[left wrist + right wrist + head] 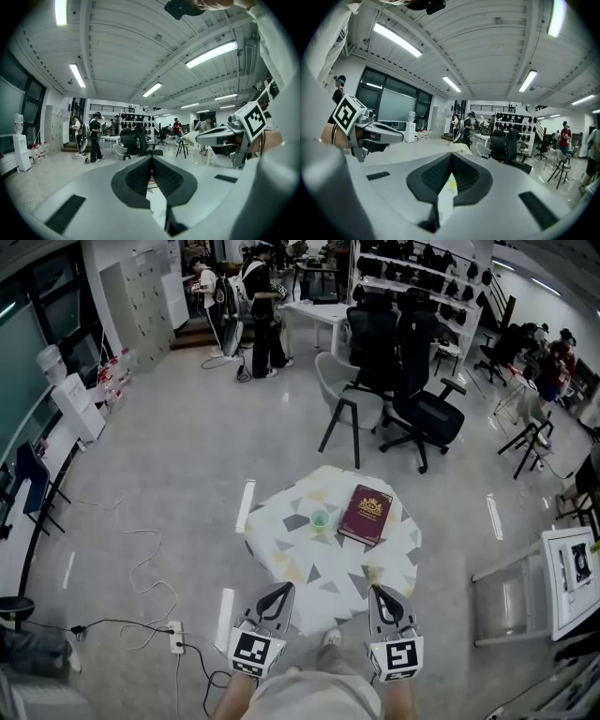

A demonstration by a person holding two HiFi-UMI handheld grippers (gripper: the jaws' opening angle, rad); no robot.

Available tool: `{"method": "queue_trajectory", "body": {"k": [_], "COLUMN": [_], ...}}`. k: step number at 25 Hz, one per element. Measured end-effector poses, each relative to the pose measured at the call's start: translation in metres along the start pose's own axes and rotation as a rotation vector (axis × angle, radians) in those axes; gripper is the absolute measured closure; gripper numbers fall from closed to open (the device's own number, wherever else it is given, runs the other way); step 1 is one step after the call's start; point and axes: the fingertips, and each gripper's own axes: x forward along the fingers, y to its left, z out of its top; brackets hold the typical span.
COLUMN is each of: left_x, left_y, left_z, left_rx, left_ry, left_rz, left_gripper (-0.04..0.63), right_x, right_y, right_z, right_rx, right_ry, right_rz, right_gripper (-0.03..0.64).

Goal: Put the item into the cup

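A small table under a triangle-patterned cloth stands just ahead of me in the head view. On it sit a small green cup and, to the cup's right, a maroon book. A small pale item lies near the table's front edge; it is too small to tell what it is. My left gripper hovers over the front left of the table, shut and empty. My right gripper is shut and empty, its tip just short of the pale item. In both gripper views, the jaws point level across the room with their pads together.
Black office chairs and a grey chair stand beyond the table. Two people are at the far end of the room. A cable and power strip lie on the floor at left. A white stand is at right.
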Motion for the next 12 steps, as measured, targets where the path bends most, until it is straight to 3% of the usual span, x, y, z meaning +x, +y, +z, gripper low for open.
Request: {"method": "queue_trajectory", "body": {"k": [12], "left_x": [0.084], "left_y": [0.005], "left_z": [0.015], "left_rx": [0.005], "left_ry": [0.043], "left_rz": [0.079], "left_gripper": [0.584], "right_x": [0.065], "right_y": [-0.071], "right_z": [-0.008], "right_rx": [0.019], "right_ry": [0.006], "right_rz": [0.091], "right_gripper": [0.614]}}
